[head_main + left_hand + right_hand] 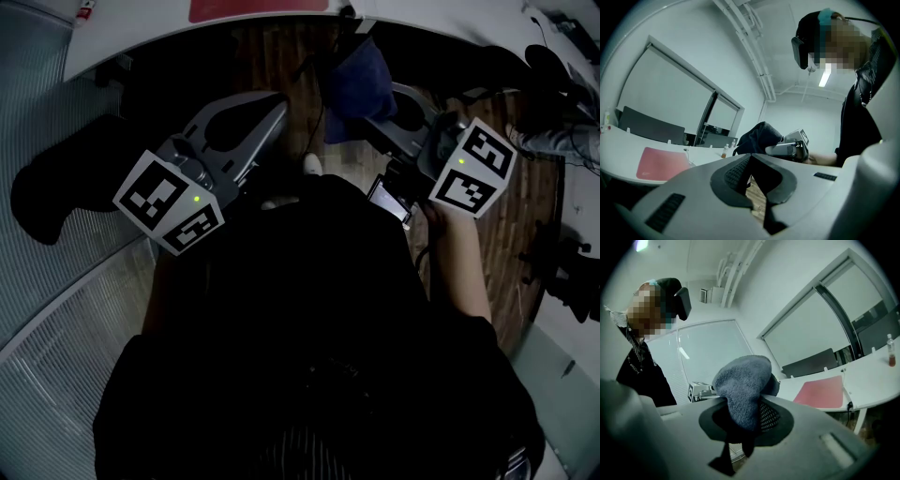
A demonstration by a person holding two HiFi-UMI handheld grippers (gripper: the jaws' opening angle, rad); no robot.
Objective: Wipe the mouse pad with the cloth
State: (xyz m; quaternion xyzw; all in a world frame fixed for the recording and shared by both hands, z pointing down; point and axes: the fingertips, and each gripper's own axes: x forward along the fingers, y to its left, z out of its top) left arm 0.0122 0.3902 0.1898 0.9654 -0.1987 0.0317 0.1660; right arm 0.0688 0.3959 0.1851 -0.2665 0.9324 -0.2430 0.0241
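A red mouse pad lies on the white curved table, at the top of the head view; it also shows in the left gripper view and the right gripper view. My right gripper is shut on a dark blue cloth, which bulges out above its jaws. My left gripper is held beside it, its jaws together with nothing between them. Both grippers hang in front of my body, over the wooden floor and short of the table. The cloth also shows from the left gripper.
A dark chair stands at my left on the pale carpet. Cables and black gear lie at the right. A small bottle stands on the table, right of the pad. Dark chairs line the table's far side.
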